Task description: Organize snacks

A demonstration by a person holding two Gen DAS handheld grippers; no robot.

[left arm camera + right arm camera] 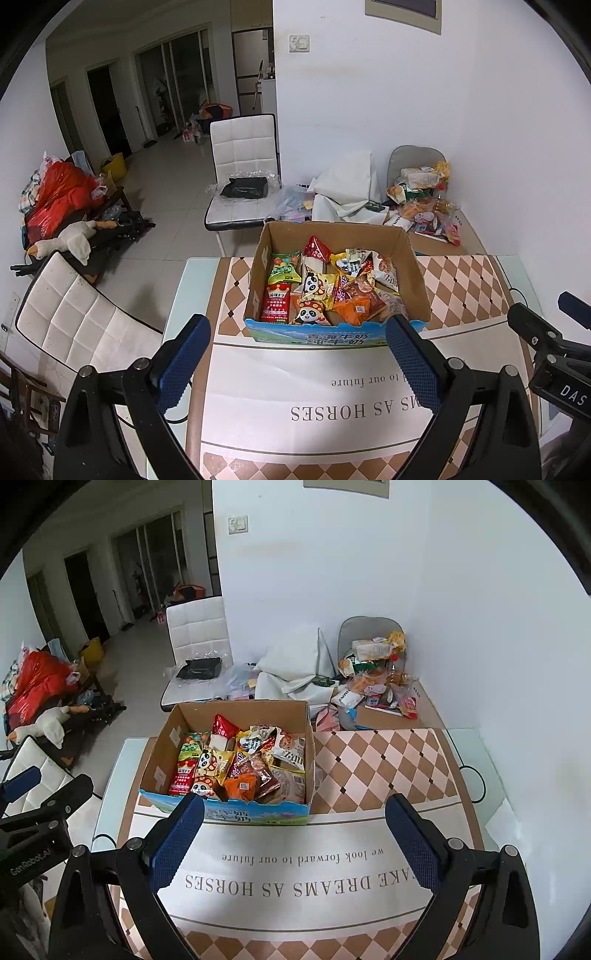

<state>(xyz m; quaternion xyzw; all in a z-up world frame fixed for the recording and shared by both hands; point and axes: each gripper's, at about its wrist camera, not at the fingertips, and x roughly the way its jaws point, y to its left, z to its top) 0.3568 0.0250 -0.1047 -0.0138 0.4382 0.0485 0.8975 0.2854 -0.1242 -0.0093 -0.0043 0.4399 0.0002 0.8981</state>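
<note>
Left wrist view: glass-topped desk (177,295) under a brown-and-pink diamond-check cloth (461,284) with a white printed panel. Open brown cardboard box (415,273) with a blue printed front stands on the cloth, filled with loose snack packets (321,288), mixed colours. Left gripper (297,332) released, blue pads wide apart, empty, just short of the box front. Right gripper (294,814) likewise spread, holding nothing, near the box's front right corner.

Ahead of the gripper a white wall (369,110) meets a pale tiled floor (166,192), with a white quilted chair (242,147) beyond the checkered table (461,280) and dark sliding doors (173,81) far left.
</note>
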